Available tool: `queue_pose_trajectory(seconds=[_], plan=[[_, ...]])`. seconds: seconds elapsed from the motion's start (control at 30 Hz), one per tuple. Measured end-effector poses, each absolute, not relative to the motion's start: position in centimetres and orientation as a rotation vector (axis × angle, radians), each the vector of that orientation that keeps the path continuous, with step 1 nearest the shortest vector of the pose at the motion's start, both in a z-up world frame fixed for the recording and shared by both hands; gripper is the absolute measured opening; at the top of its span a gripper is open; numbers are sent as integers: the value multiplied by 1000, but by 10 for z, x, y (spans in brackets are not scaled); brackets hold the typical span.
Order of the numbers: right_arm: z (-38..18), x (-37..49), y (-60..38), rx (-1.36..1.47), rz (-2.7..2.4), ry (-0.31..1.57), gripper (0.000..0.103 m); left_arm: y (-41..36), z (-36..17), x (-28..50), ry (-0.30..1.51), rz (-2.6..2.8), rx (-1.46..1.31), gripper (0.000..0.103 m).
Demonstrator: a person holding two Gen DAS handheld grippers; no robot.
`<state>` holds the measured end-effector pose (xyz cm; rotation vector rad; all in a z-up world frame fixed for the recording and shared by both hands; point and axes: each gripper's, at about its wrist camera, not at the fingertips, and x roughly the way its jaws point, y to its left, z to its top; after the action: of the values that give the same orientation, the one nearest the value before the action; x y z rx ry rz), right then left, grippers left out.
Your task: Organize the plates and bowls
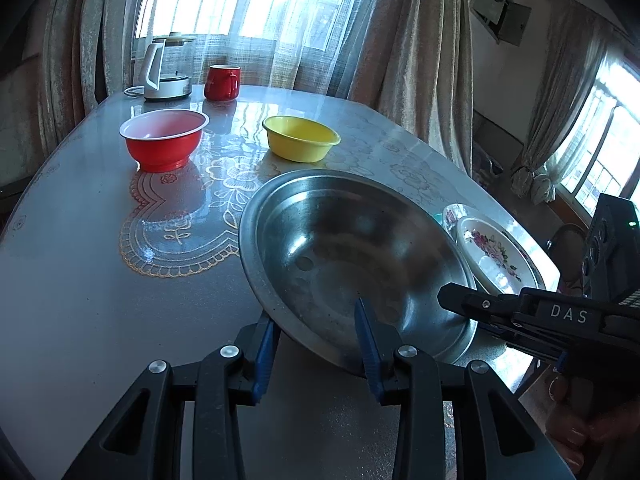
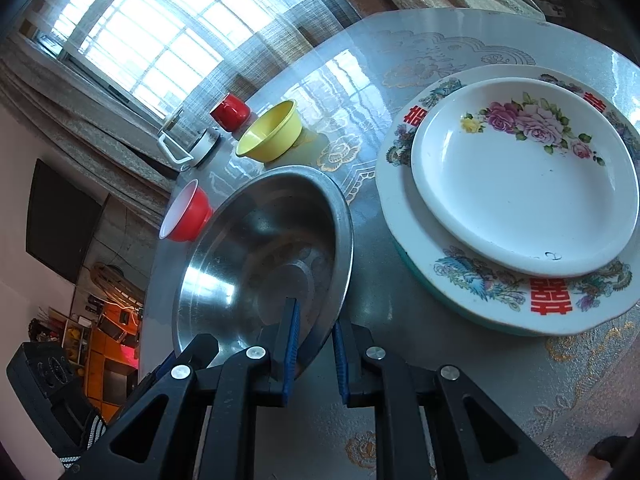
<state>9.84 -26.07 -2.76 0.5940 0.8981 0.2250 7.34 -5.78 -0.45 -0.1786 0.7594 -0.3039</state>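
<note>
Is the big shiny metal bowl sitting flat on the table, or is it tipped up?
Tipped up. The metal bowl leans, its near rim raised off the table, with the left gripper and right gripper astride that rim.

This is a home, most likely a dining room. A round table (image 1: pixel 100 280) with a flowered cover stands by a window (image 1: pixel 248 0) with heavy curtains (image 1: pixel 404 60). On it are an electric kettle (image 1: pixel 164 70), a red mug (image 1: pixel 222 82) and household plates (image 2: pixel 520 184). A dark television (image 2: pixel 60 220) hangs on the wall.
</note>
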Motion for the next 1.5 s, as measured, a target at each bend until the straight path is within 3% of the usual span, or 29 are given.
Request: queue_pose_trajectory(seconds=[0.33, 0.57, 0.97, 1.23, 1.3, 1.5], plan=[[-20, 95, -260, 551, 201, 845, 22, -51, -5, 69, 757, -314, -207, 41], [-18, 91, -272, 582, 159, 820, 28, -47, 7, 55, 659, -270, -153, 61], [-13, 87, -268, 558, 161, 805, 29, -33, 16, 63, 655, -225, -135, 74], [-3, 95, -271, 530, 149, 795, 29, -14, 31, 85, 646, -177, -126, 75], [0, 98, -270, 521, 146, 794, 29, -10, 38, 93, 640, -169, -127, 81], [8, 110, -268, 498, 139, 791, 30, -5, 51, 122, 650, -132, -115, 82]])
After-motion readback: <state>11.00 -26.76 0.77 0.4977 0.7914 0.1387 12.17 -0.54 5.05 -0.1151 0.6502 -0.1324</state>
